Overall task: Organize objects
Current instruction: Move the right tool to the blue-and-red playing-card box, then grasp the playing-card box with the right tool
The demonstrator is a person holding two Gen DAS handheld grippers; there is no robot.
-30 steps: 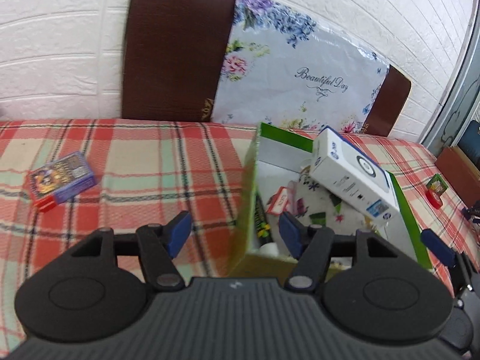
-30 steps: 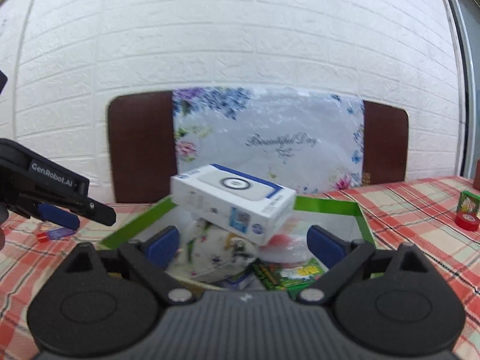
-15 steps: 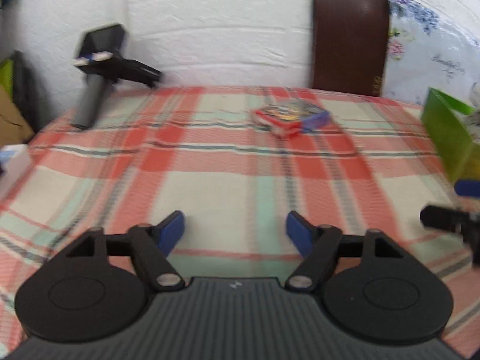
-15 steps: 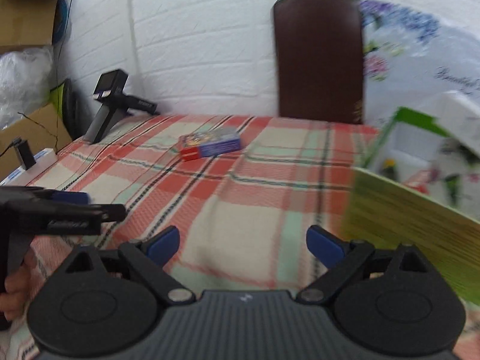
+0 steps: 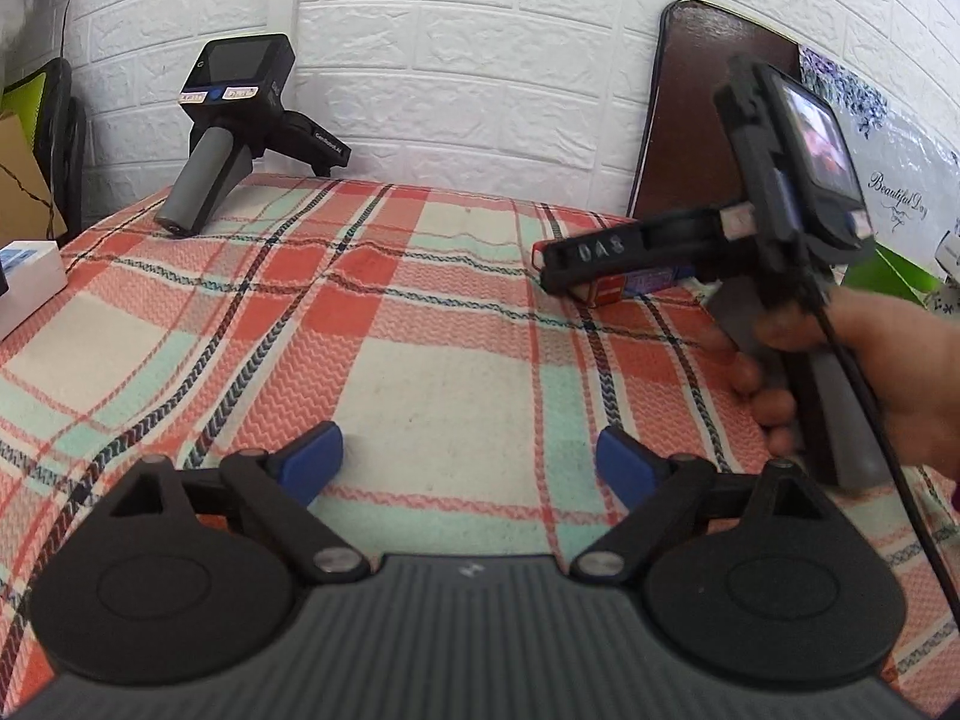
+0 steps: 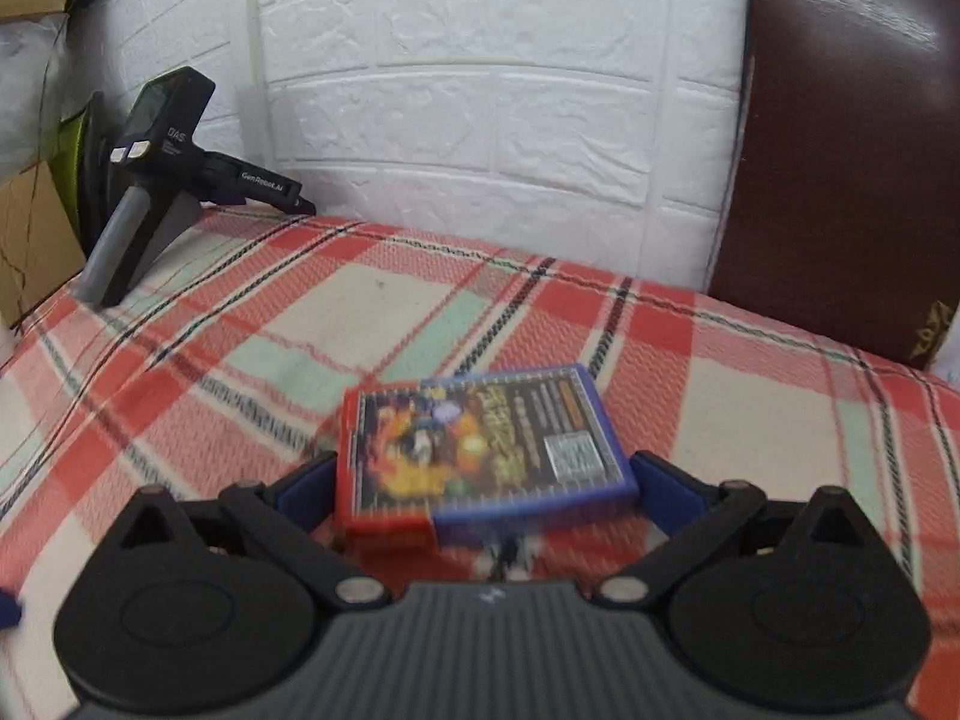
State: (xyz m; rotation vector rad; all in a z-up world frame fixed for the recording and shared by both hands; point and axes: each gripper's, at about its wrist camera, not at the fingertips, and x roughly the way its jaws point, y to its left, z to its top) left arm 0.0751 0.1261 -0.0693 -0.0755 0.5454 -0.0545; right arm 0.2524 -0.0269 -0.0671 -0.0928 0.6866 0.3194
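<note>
The right tool (image 6: 485,483) straddles a small red-and-blue card box (image 6: 480,450) lying flat on the plaid-covered counter (image 6: 240,360), one blue finger at each short end of the box. The jaws stand wide and look to be at or just off the box's sides; motion blur in the right wrist view makes contact hard to confirm, so it reads as an open tool lined up for a pinch and not a completed grip. The box sits well out from the white brick wall, with a dark brown board (image 6: 840,180) leaning behind it.

The left tool (image 5: 469,459) hangs open and empty over bare cloth, apparently kept back to leave the approach free. From its camera, the person's hand (image 5: 870,372) grips the right tool's handle, its snout lowered over the box. A spare handheld gripper (image 5: 240,120) rests propped near the wall at the counter's far corner, and the edge of a green carton (image 5: 894,270), the likely destination for the box, shows at right.
</note>
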